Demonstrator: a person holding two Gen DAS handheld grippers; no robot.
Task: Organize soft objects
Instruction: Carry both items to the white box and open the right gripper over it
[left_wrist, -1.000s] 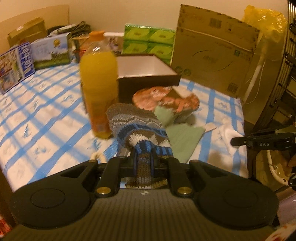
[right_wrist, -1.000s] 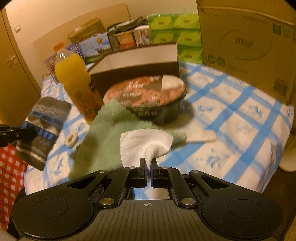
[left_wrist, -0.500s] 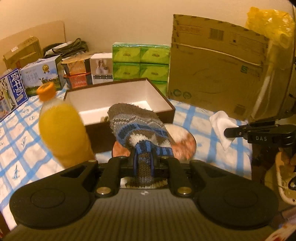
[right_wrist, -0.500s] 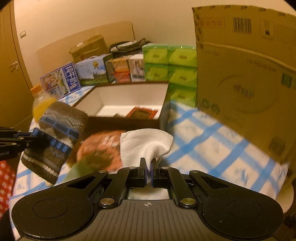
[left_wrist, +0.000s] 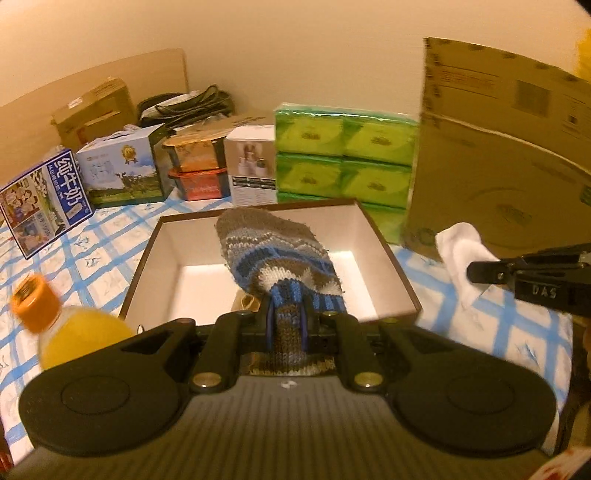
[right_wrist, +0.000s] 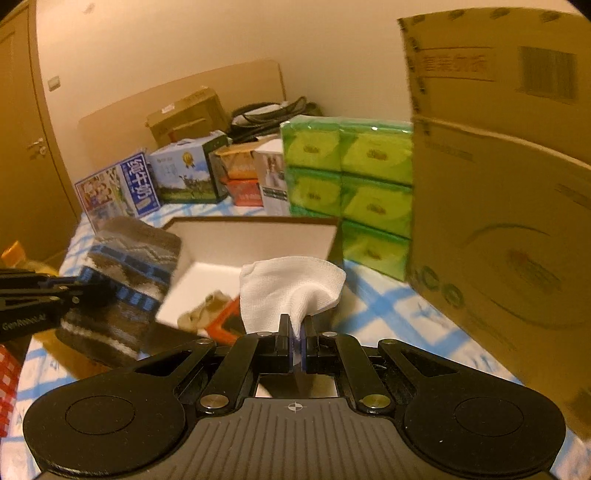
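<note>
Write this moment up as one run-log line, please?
left gripper: shut on knitted sock | right gripper: shut on white cloth | both beside open box | nothing released yet

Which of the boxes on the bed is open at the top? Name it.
The brown box with the white inside, in the middle of the blue-checked bedspread. The cardboard carton and the printed milk box are shut.
</note>
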